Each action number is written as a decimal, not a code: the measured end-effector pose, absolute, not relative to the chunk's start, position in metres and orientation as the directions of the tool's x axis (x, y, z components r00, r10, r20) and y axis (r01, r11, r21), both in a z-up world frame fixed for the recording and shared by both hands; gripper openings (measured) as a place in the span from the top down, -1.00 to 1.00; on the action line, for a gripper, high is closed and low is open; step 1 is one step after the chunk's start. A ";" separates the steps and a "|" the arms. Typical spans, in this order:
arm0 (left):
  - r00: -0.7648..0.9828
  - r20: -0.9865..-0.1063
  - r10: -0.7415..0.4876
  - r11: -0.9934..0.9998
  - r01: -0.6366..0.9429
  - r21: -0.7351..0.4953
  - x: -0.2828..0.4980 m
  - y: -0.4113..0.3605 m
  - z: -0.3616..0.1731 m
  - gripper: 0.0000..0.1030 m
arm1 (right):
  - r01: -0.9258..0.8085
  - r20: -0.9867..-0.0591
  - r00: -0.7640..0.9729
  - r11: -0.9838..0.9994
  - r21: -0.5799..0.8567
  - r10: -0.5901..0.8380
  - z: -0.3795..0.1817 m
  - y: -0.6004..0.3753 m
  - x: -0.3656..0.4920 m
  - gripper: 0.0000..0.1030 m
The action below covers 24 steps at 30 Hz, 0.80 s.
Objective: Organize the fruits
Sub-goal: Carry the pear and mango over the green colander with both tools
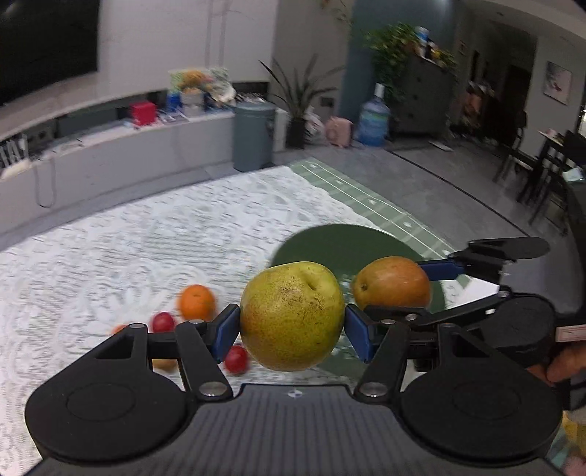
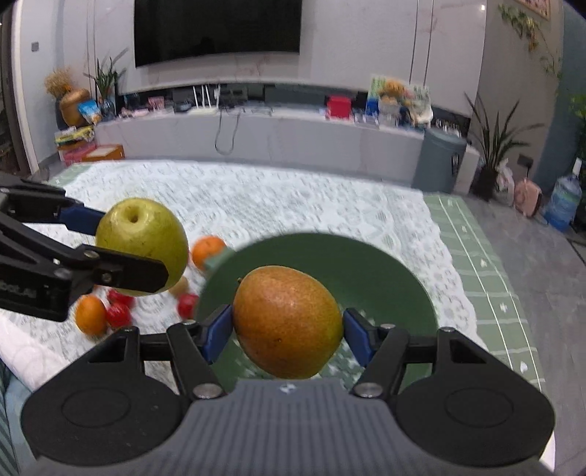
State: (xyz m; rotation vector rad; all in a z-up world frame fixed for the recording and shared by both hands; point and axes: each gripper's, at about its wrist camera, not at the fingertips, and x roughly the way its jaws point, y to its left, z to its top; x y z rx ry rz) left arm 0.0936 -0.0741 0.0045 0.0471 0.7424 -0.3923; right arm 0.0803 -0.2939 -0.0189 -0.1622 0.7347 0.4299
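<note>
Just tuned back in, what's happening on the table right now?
A person holds a gripper in each hand, and both carry fruit. The left gripper is clamped on a yellow-green pear; the right gripper is clamped on an orange-red pear, held in the air in front of the green plate. No fruit shows on the visible part of the plate. Oranges and small red fruits lie on the white lace cloth to the plate's left.

A dark television (image 2: 218,31) hangs on the far wall above a long low cabinet (image 2: 256,137) crowded with boxes. A grey bin (image 2: 437,161) stands at its right end, then a potted plant (image 2: 492,146) and a blue water jug (image 2: 564,199) further right.
</note>
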 end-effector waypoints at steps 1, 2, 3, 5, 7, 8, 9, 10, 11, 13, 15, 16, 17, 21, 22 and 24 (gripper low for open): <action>0.651 -0.678 -0.342 0.922 0.372 -0.107 0.097 -0.078 0.002 -0.38 | -0.436 -0.693 0.648 0.900 0.004 0.317 -0.021 -0.297 0.084 -0.23; 0.637 -0.689 -0.346 0.919 0.379 -0.112 0.101 -0.081 0.000 -0.38 | -0.438 -0.703 0.639 0.899 0.001 0.312 -0.022 -0.299 0.086 -0.23; 0.628 -0.696 -0.348 0.916 0.387 -0.109 0.102 -0.084 -0.001 -0.38 | -0.442 -0.714 0.628 0.897 -0.001 0.309 -0.024 -0.300 0.089 -0.23; 0.612 -0.710 -0.349 0.910 0.401 -0.102 0.105 -0.090 -0.004 -0.38 | -0.453 -0.733 0.607 0.891 -0.002 0.307 -0.027 -0.301 0.094 -0.23; 0.597 -0.723 -0.348 0.908 0.406 -0.103 0.110 -0.094 -0.006 -0.38 | -0.467 -0.750 0.588 0.884 -0.008 0.303 -0.030 -0.301 0.097 -0.23; 0.589 -0.729 -0.349 0.907 0.408 -0.105 0.113 -0.096 -0.008 -0.38 | -0.473 -0.757 0.580 0.881 -0.013 0.301 -0.032 -0.300 0.097 -0.23; 0.583 -0.733 -0.351 0.905 0.412 -0.106 0.113 -0.097 -0.008 -0.38 | -0.482 -0.766 0.569 0.876 -0.016 0.299 -0.034 -0.299 0.097 -0.23; 0.576 -0.739 -0.350 0.904 0.415 -0.105 0.116 -0.099 -0.010 -0.38 | -0.489 -0.773 0.560 0.872 -0.018 0.298 -0.036 -0.299 0.099 -0.23; 0.575 -0.741 -0.347 0.903 0.417 -0.099 0.116 -0.100 -0.010 -0.38 | -0.496 -0.782 0.549 0.868 -0.020 0.295 -0.038 -0.298 0.100 -0.23; 0.575 -0.743 -0.343 0.900 0.427 -0.085 0.118 -0.104 -0.010 -0.38 | -0.506 -0.794 0.534 0.862 -0.023 0.292 -0.042 -0.298 0.102 -0.23; 0.569 -0.748 -0.341 0.898 0.432 -0.080 0.121 -0.106 -0.009 -0.38 | -0.512 -0.803 0.521 0.859 -0.024 0.288 -0.045 -0.298 0.103 -0.23; 0.568 -0.750 -0.337 0.897 0.435 -0.074 0.121 -0.108 -0.008 -0.38 | -0.515 -0.808 0.514 0.857 -0.023 0.287 -0.046 -0.298 0.103 -0.23; 0.567 -0.752 -0.335 0.896 0.439 -0.068 0.122 -0.110 -0.008 -0.38 | -0.516 -0.813 0.508 0.856 -0.023 0.285 -0.047 -0.298 0.104 -0.23; 0.552 -0.753 -0.359 0.876 0.478 -0.067 0.125 -0.120 -0.010 -0.38 | -0.525 -0.828 0.489 0.851 -0.028 0.275 -0.050 -0.301 0.107 -0.23; 0.546 -0.756 -0.362 0.869 0.490 -0.062 0.125 -0.124 -0.011 -0.38 | -0.528 -0.831 0.485 0.849 -0.027 0.274 -0.050 -0.302 0.108 -0.23; 0.528 -0.771 -0.355 0.861 0.506 -0.050 0.128 -0.129 -0.015 -0.38 | -0.533 -0.836 0.476 0.846 -0.027 0.273 -0.050 -0.303 0.110 -0.23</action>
